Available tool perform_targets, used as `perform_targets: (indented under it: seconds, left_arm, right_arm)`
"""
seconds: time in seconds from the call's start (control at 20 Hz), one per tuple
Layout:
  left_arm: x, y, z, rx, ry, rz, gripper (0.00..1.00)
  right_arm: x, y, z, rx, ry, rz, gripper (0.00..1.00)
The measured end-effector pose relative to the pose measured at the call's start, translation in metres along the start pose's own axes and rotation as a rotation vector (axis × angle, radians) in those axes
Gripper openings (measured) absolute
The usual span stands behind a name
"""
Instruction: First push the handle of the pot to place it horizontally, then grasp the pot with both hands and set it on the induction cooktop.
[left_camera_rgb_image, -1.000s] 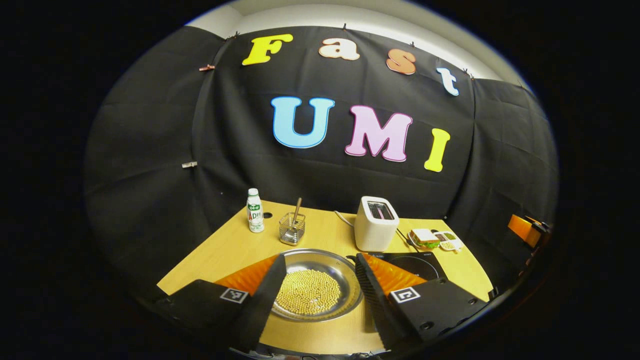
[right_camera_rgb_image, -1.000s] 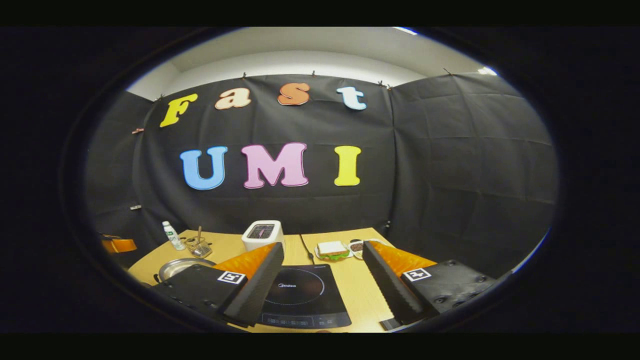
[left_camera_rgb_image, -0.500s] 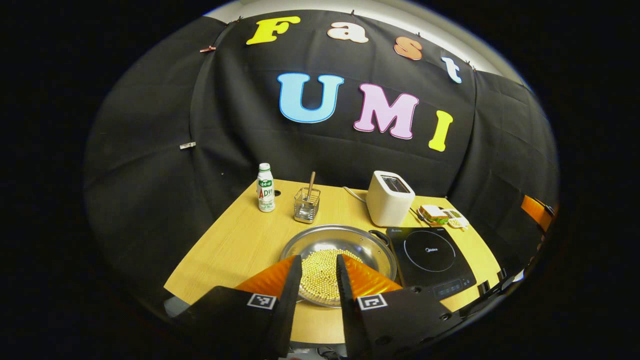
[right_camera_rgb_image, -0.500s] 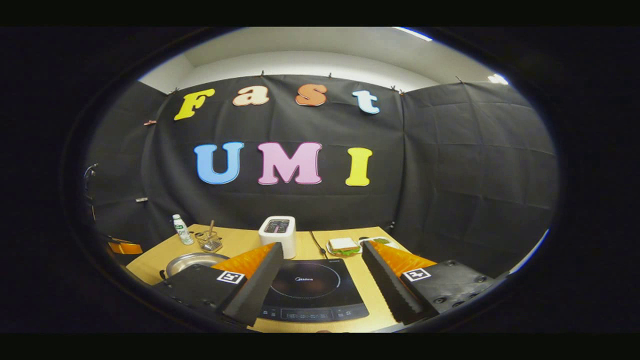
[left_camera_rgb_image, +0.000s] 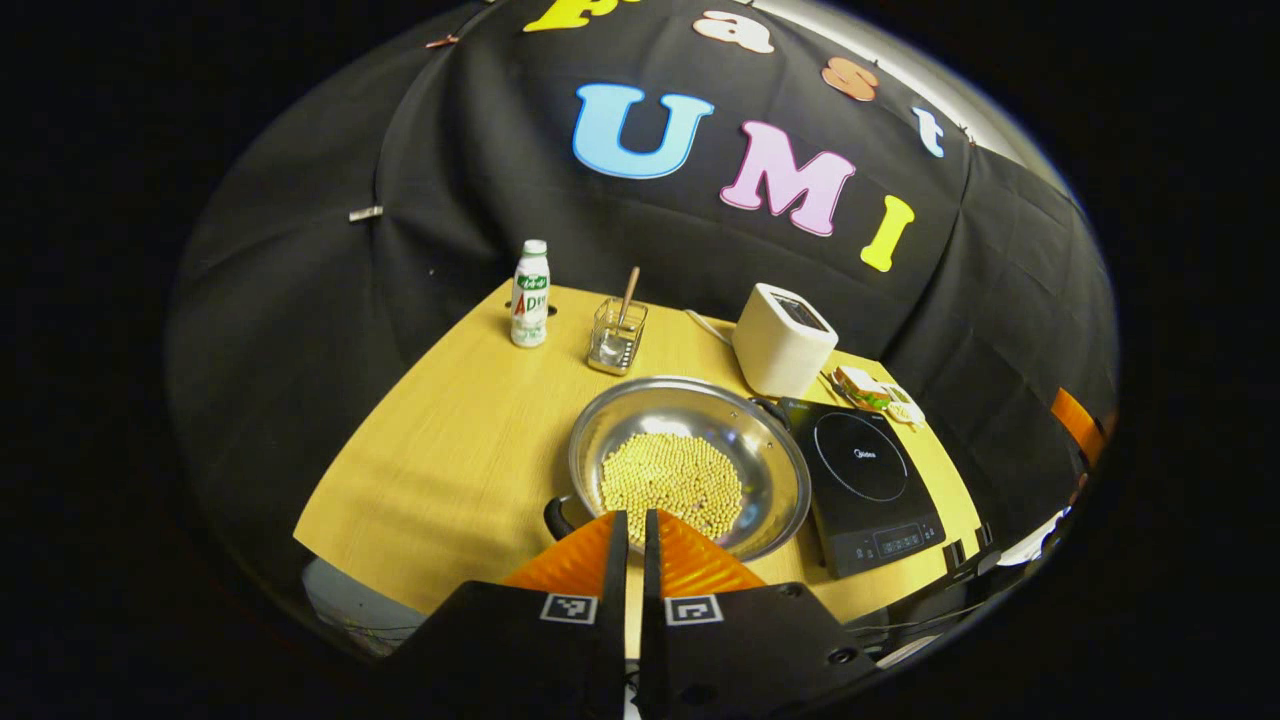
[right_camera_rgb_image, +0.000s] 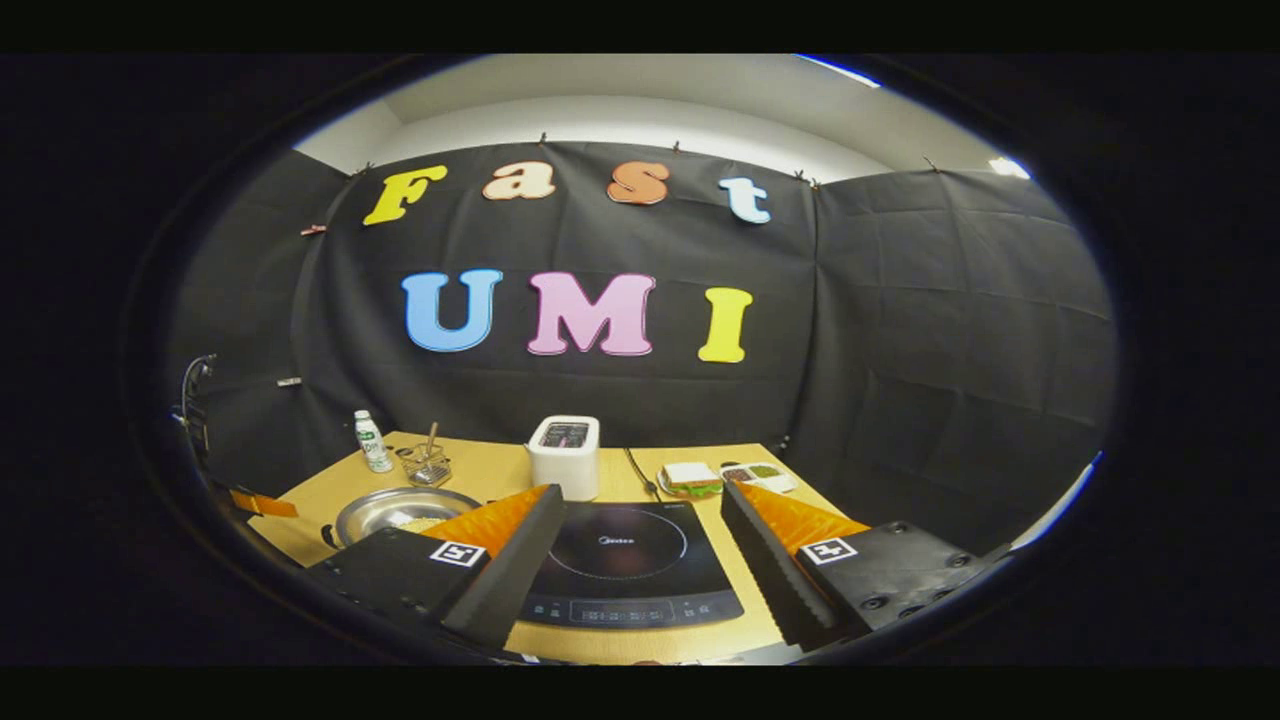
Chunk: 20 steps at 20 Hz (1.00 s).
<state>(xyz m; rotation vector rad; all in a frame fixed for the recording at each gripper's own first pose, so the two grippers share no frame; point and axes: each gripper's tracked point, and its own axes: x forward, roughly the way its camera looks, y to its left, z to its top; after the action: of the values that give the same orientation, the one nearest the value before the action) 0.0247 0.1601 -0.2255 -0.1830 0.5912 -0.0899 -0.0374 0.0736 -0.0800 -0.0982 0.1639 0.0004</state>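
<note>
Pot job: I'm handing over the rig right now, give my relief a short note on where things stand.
Left gripper: shut on nothing, raised near the front rim of the pot.
Right gripper: open, holding nothing, raised with the induction cooktop between its fingers in its own view.
Pot: on the table, left of the cooktop, holding small yellow beans. One handle points toward the front left, the other toward the toaster, so they sit diagonally.
Done: nothing visible yet.
Left: push a handle so they lie horizontal, grip both handles, lift the pot onto the cooktop.
</note>
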Motion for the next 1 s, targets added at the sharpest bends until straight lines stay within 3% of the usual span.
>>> perform_targets:
  seconds: [0.05,0.3,0.8,1.0]
  left_arm:
    - [0.003,0.005,-0.009,-0.021,0.025,-0.001,0.05]
    - [0.011,0.015,-0.025,-0.041,0.090,-0.027,0.05]
    - [0.034,-0.012,-0.059,0.065,0.258,-0.179,0.05]
    - [0.049,-0.012,-0.074,0.126,0.338,-0.191,0.05]
  right_arm:
    - [-0.001,0.002,0.000,0.003,-0.001,-0.005,0.98]
    - [-0.005,0.011,-0.005,0.001,0.010,-0.010,0.98]
    - [-0.004,0.022,-0.012,0.028,0.026,-0.021,0.98]
    - [0.000,0.021,-0.016,0.051,0.037,-0.030,0.98]
